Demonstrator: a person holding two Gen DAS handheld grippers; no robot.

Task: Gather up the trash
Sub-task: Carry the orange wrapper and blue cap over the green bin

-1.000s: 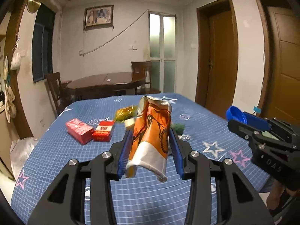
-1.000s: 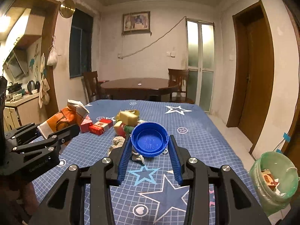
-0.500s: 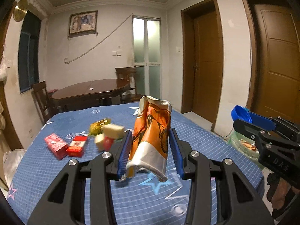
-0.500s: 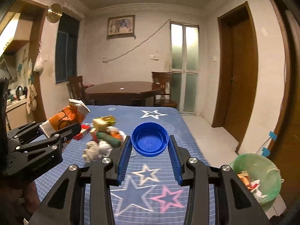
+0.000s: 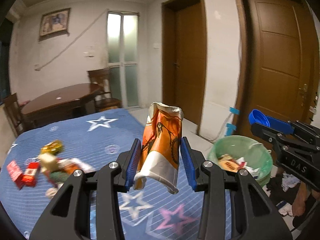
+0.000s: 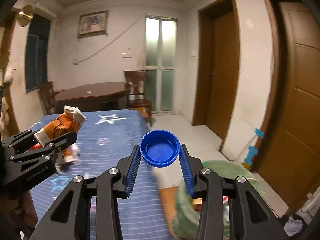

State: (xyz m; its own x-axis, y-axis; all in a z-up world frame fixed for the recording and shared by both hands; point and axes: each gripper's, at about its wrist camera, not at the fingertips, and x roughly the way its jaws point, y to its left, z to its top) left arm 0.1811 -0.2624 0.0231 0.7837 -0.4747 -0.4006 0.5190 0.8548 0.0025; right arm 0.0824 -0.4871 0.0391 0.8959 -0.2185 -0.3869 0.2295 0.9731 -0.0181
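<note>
My left gripper (image 5: 160, 160) is shut on an orange and white crumpled wrapper (image 5: 162, 144), held above the blue bed (image 5: 104, 136). It also shows in the right wrist view (image 6: 60, 128). My right gripper (image 6: 160, 160) is shut on a blue bottle cap (image 6: 160, 151), held over the bed's right edge. The cap also shows in the left wrist view (image 5: 258, 118). A green trash bin (image 5: 240, 152) with wrappers inside stands on the floor right of the bed, below my right gripper (image 6: 226, 172).
More trash lies on the bed at the left: red packets (image 5: 22, 174), a gold wrapper (image 5: 52, 146) and other blurred bits. A wooden table (image 5: 60, 102) and chairs stand behind the bed. Brown doors (image 5: 280, 60) are at the right.
Both grippers have swung to the right with their loads. The trash bin has come into the left wrist view and sits closer under my right gripper.
</note>
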